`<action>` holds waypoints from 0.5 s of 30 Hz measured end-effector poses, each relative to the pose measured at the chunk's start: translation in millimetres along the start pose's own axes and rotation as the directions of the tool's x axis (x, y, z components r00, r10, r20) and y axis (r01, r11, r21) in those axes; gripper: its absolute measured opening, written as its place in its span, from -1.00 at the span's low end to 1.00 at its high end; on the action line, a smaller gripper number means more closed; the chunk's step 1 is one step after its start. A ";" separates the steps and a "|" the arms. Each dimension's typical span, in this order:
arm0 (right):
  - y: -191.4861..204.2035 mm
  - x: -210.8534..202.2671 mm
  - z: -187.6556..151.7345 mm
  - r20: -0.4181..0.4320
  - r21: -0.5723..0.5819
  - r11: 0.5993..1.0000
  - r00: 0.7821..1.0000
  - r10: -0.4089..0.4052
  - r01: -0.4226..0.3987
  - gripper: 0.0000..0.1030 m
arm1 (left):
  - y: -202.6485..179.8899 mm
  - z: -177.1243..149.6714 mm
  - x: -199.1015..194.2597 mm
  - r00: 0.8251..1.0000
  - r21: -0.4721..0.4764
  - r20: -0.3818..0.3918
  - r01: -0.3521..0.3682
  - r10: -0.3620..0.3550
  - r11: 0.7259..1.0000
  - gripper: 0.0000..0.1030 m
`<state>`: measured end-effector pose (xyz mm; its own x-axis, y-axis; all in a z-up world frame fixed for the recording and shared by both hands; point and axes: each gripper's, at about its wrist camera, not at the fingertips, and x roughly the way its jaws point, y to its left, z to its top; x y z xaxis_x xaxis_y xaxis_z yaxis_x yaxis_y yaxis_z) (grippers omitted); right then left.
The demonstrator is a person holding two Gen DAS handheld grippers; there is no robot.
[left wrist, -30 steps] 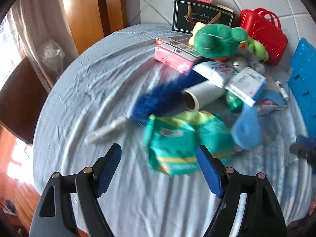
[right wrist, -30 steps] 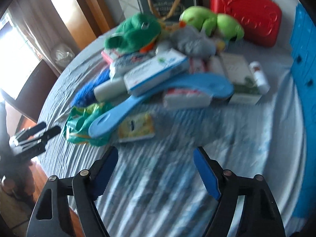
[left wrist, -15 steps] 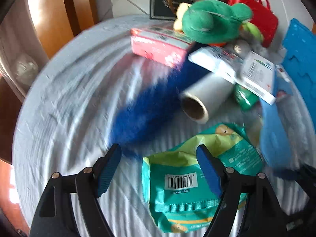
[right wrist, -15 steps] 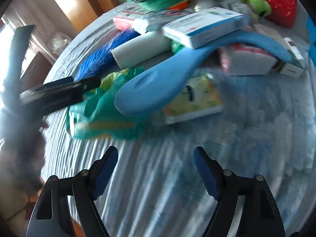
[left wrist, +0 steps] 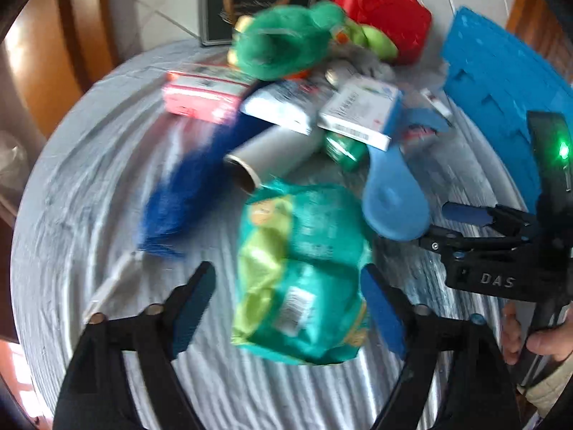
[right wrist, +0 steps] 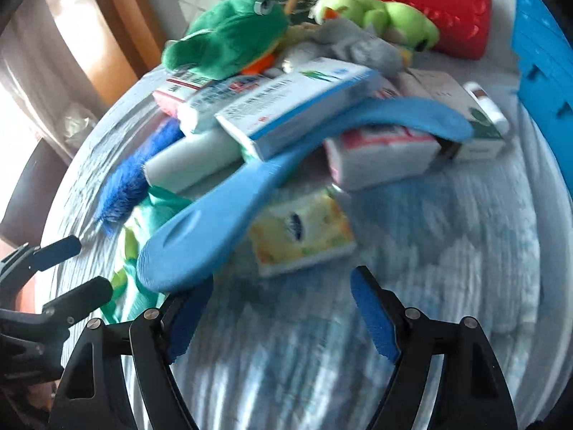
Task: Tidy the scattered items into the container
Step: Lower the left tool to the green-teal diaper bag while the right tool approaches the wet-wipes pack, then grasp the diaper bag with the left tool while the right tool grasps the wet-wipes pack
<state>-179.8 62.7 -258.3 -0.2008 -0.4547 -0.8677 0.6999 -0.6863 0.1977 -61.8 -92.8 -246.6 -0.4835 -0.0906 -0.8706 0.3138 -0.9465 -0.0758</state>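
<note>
A pile of items lies on a round table with a grey-blue cloth [left wrist: 89, 165]. A green wipes pack [left wrist: 301, 272] lies nearest, between the fingers of my open left gripper [left wrist: 286, 308]. Behind it are a blue duster [left wrist: 186, 193], a grey roll [left wrist: 272, 154], boxes and a green plush frog [left wrist: 283, 46]. My right gripper [right wrist: 279, 311] is open and empty, just in front of a blue shoehorn [right wrist: 229, 211] and a yellow tissue pack [right wrist: 301, 236]. The blue container [left wrist: 501, 96] stands at the right; it also shows in the right wrist view [right wrist: 544, 71].
A red plastic case [left wrist: 386, 18] and a dark framed box [left wrist: 250, 10] stand at the back against the tiled wall. A light-green plush [right wrist: 379, 18] and a grey plush [right wrist: 358, 46] top the pile. The right gripper [left wrist: 465, 218] shows in the left view.
Both grippers have moved in toward the pile. The wipes pack now lies between my left fingers. The right gripper has closed in on the shoehorn and tissue pack.
</note>
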 end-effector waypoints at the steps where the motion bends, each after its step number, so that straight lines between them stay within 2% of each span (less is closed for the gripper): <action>1: -5.7 -1.0 -2.2 -0.003 0.013 1.000 1.000 -0.004 0.004 0.55 | -5.4 -0.5 6.2 1.000 0.013 -0.014 -0.012 0.012 1.000 0.69; 3: -13.0 -0.2 -3.2 -0.003 0.033 0.999 1.000 0.003 -0.002 0.55 | -14.0 -5.9 21.2 0.998 0.037 -0.042 -0.041 0.043 0.998 0.69; 6: -14.7 2.2 -6.8 0.011 0.034 0.999 1.000 0.018 -0.019 0.55 | -16.8 -6.7 34.9 0.997 0.031 -0.015 -0.080 0.080 0.996 1.00; 10: -10.1 9.9 -1.0 0.020 -0.012 1.000 1.000 0.024 -0.023 0.55 | -0.7 -1.4 41.6 0.998 -0.068 -0.003 -0.070 0.070 0.995 1.00; 12: -6.4 17.3 3.0 0.025 -0.027 0.999 0.999 0.030 -0.029 0.59 | 0.4 0.0 42.7 0.998 -0.069 0.002 -0.065 0.065 0.995 1.00; 13: -5.1 21.8 4.9 0.025 -0.042 0.999 0.999 0.022 -0.021 0.70 | -2.2 -1.8 42.0 0.998 -0.060 0.007 -0.066 0.066 0.996 1.00; 15: -2.7 27.2 6.1 0.035 -0.070 0.997 0.999 0.017 -0.014 0.75 | -10.2 -2.9 44.2 0.999 -0.023 0.006 -0.045 0.045 0.999 1.00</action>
<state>-191.3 48.7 -279.6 -0.2127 -0.4854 -0.8480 0.7487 -0.6386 0.1778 -84.0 -86.3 -285.6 -0.4739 -0.1350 -0.8702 0.3538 -0.9341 -0.0478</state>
